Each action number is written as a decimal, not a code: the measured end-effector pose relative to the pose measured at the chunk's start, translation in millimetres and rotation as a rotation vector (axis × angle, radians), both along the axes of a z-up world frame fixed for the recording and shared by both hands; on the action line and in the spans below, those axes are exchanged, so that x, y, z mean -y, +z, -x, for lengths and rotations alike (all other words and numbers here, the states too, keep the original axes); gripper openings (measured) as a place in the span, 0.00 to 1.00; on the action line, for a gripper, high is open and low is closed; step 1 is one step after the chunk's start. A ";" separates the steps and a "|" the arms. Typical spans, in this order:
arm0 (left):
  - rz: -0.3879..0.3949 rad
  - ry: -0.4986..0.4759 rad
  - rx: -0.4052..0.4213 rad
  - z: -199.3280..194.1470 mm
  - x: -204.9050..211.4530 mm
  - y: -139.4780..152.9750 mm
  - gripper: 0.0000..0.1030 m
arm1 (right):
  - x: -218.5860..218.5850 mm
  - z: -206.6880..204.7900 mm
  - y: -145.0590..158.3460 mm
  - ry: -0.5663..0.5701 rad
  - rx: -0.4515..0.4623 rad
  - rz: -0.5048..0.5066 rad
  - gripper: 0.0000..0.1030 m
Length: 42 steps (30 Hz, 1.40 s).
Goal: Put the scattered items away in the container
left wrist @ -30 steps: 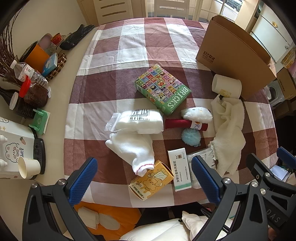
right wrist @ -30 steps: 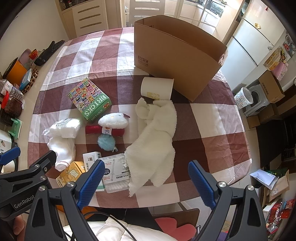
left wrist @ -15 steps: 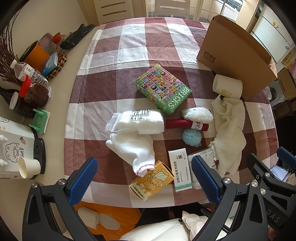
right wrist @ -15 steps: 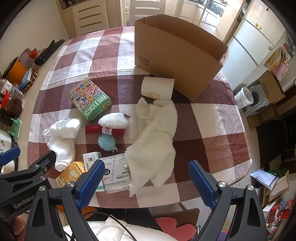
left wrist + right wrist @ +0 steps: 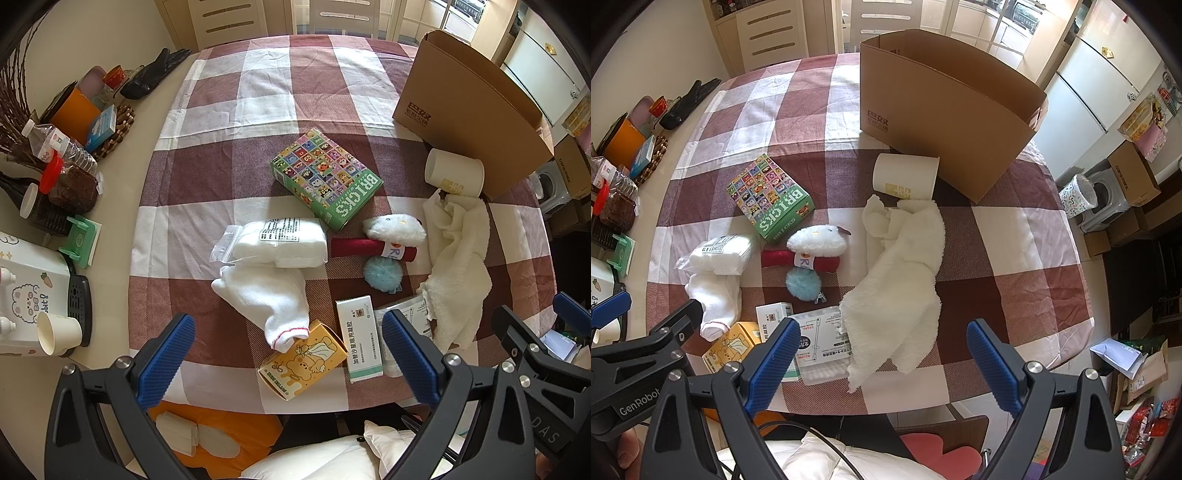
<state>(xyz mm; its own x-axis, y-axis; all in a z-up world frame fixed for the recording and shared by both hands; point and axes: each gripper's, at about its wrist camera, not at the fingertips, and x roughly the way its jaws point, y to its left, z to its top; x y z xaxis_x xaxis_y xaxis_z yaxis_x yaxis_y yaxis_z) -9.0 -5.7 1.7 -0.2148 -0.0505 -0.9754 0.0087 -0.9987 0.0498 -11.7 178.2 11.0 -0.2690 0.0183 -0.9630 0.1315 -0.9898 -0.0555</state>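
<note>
No item is yet gripped: the left gripper (image 5: pixel 288 354) and right gripper (image 5: pixel 882 360) are held wide and empty, the scattered items lie ahead of the jaws, the cardboard box (image 5: pixel 945 110) beyond, so a first pick is judged next

Bare checked cloth (image 5: pixel 1015 258) right of the fluffy towel (image 5: pixel 905 273); cardboard box (image 5: pixel 945 110) walling the far side.

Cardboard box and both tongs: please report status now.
Left tongs open, right tongs open, both holding nothing. Cardboard box upright at far side; items not yet inside. White cup lying just before it.
</note>
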 end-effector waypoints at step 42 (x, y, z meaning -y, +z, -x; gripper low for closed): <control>0.003 0.003 -0.001 -0.1 -0.4 0.1 0.98 | -0.3 0.1 0.5 0.015 -0.002 -0.001 0.92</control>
